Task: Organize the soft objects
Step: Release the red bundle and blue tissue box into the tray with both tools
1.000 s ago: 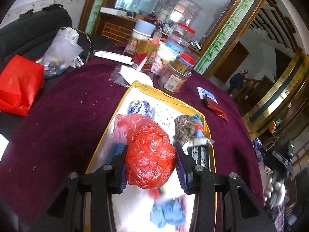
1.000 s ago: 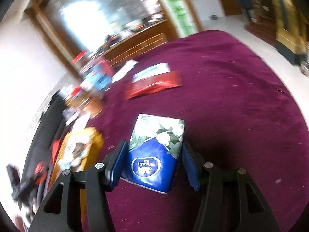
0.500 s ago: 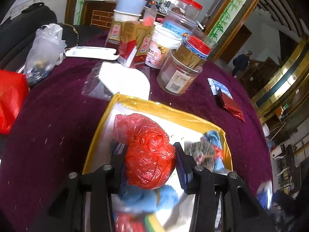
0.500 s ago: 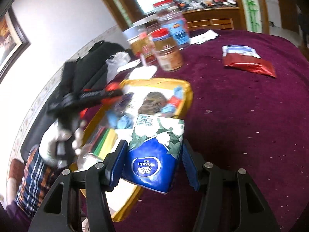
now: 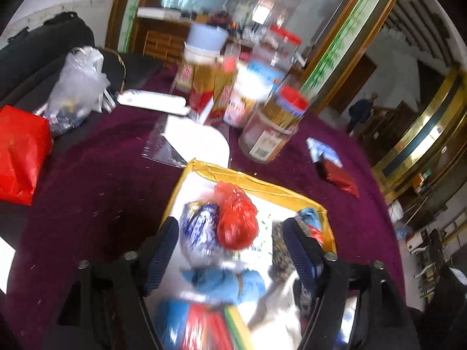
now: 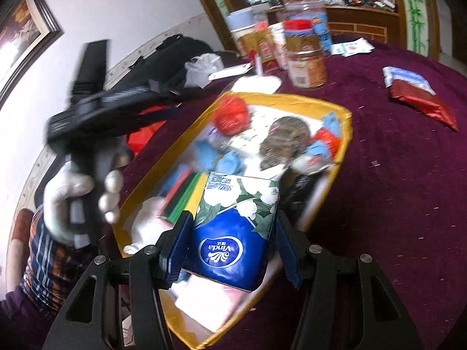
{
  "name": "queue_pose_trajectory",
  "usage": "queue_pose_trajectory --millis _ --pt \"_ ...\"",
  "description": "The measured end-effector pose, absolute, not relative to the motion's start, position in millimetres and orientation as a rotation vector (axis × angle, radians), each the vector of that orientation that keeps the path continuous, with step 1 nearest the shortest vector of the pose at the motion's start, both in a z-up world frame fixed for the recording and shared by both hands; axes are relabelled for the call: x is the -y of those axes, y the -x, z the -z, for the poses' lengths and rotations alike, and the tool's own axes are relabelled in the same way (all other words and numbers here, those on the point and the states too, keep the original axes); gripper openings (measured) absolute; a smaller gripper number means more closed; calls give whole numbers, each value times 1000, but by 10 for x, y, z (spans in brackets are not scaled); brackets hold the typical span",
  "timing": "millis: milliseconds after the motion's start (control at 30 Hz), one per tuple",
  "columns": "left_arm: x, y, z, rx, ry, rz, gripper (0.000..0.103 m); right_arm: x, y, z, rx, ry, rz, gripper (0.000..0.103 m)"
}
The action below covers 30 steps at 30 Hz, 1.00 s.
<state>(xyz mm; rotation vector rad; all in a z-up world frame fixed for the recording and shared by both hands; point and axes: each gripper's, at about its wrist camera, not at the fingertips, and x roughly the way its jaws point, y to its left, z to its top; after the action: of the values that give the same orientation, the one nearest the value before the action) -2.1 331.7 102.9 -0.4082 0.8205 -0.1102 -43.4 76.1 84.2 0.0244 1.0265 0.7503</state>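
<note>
A gold-rimmed tray [image 5: 256, 179] on the purple tablecloth holds several soft items. The red plastic bag [image 5: 236, 218] lies at its far end beside a blue-and-white bundle [image 5: 198, 233]; it also shows in the right wrist view [image 6: 232, 113]. My left gripper [image 5: 230, 250] is open above the tray, its jaws wide apart and empty. My right gripper [image 6: 233, 242] is shut on a blue Vinda tissue pack [image 6: 233, 227], held over the near end of the tray [image 6: 346, 113]. The left gripper body and gloved hand [image 6: 76, 201] show on the left of the right wrist view.
Jars with red lids [image 5: 274, 125], boxes and a white tub stand beyond the tray. A clear bag with a white sheet [image 5: 195, 143] lies by them. A red packet [image 5: 338, 175] lies to the right, a red bag [image 5: 20, 151] and clear plastic bag [image 5: 76, 87] to the left.
My left gripper opened and let go of the red bag, which now lies in the tray. My right gripper carried the tissue pack over the tray's near end.
</note>
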Motion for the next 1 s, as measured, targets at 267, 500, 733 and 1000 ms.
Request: queue_pose_trajectory --millis 267,500,733,1000 --pt "-3476 796 -1117 -727 450 103 89 -1127 597 -679 -1083 14 -835 56" --pt "-3454 1119 -1032 -711 420 54 89 -1210 488 -536 -1050 129 -685 56" --pt "-3362 1286 -1054 -670 395 13 89 -1281 548 -437 -1068 171 -675 59" --pt "-2939 1568 -1333 -473 140 -280 93 -818 821 -857 -900 36 -655 75"
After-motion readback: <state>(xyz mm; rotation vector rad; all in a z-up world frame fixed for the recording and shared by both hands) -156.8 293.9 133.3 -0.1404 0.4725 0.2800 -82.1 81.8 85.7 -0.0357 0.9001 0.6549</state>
